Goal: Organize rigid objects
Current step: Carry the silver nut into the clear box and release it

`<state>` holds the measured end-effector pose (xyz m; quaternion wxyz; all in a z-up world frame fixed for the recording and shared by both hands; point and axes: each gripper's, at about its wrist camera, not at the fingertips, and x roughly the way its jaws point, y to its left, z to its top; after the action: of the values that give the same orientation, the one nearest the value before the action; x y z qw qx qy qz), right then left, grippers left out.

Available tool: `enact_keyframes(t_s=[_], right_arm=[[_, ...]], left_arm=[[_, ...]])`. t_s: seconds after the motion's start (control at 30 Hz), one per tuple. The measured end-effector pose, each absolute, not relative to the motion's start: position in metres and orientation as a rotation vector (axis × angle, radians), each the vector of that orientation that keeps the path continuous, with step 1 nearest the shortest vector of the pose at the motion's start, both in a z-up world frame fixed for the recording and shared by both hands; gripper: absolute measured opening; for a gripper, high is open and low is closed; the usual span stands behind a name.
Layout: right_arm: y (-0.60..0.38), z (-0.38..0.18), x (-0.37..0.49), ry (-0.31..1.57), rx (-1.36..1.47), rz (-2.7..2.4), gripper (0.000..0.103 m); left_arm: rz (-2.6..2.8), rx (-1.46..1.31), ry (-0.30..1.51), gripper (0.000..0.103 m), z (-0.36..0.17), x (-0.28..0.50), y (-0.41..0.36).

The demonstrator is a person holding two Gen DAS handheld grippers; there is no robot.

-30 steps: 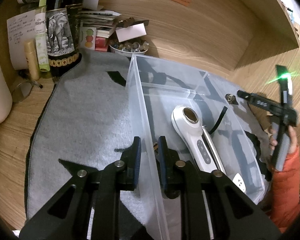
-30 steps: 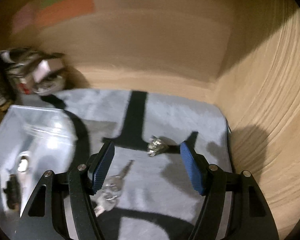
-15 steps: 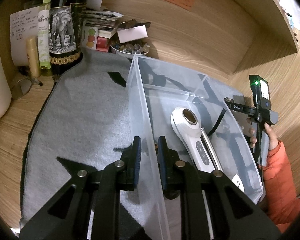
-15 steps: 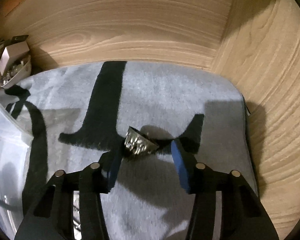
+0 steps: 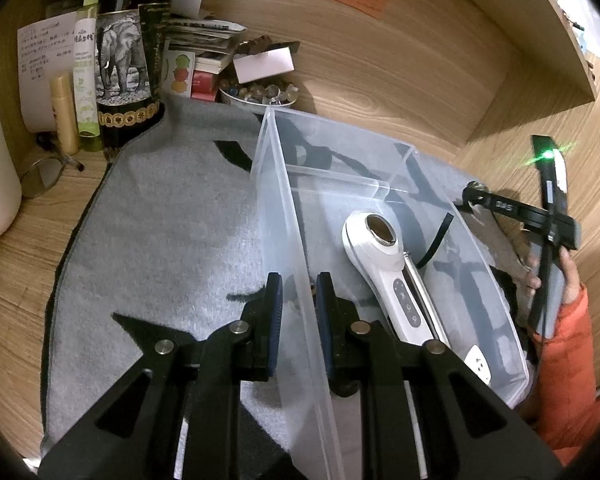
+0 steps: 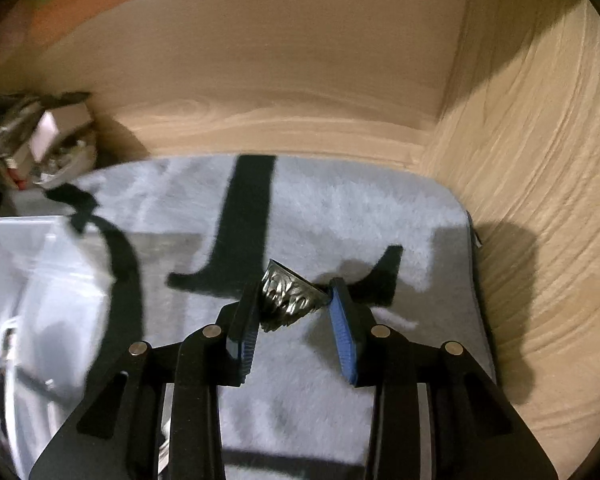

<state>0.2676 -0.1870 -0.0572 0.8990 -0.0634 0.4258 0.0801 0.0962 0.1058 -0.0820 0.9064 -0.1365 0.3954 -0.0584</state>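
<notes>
My left gripper (image 5: 297, 292) is shut on the left wall of a clear plastic bin (image 5: 284, 216) that stands on a grey mat (image 5: 172, 240). In the bin lie a white handheld device (image 5: 384, 264), a thin metal tool (image 5: 422, 292) and a black strip (image 5: 436, 240). My right gripper (image 6: 294, 300) is shut on a small embossed silver cup (image 6: 290, 300) and holds it tilted just above the grey mat (image 6: 340, 208). The bin shows blurred at the left of the right wrist view (image 6: 40, 280). The right gripper also shows at the far right of the left wrist view (image 5: 476, 196).
A dark bottle with an elephant label (image 5: 126, 60), green tubes (image 5: 86, 72), papers, boxes and a bowl of stones (image 5: 260, 94) crowd the back left. Glasses (image 5: 46, 170) lie left of the mat. Wooden walls close the back and right.
My right gripper closed on the silver cup and lifted it off the mat, pulling back. The left gripper kept its hold on the bin wall.
</notes>
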Motion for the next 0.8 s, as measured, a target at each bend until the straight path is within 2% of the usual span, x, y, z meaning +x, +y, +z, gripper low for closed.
enact_keyframes(t_s=[0.4,0.8], right_arm=[[-0.159,-0.005,0.193,0.732,-0.159,0.31,0.031],[-0.125,-0.007,0.156,0.709,-0.181,0.438,0.031]], left_arm=[[-0.135,-0.258,0.823,0.017,-0.082,0.097,0.105],[-0.155,-0.168,0.84,0.017,-0.079,0.101,0.098]])
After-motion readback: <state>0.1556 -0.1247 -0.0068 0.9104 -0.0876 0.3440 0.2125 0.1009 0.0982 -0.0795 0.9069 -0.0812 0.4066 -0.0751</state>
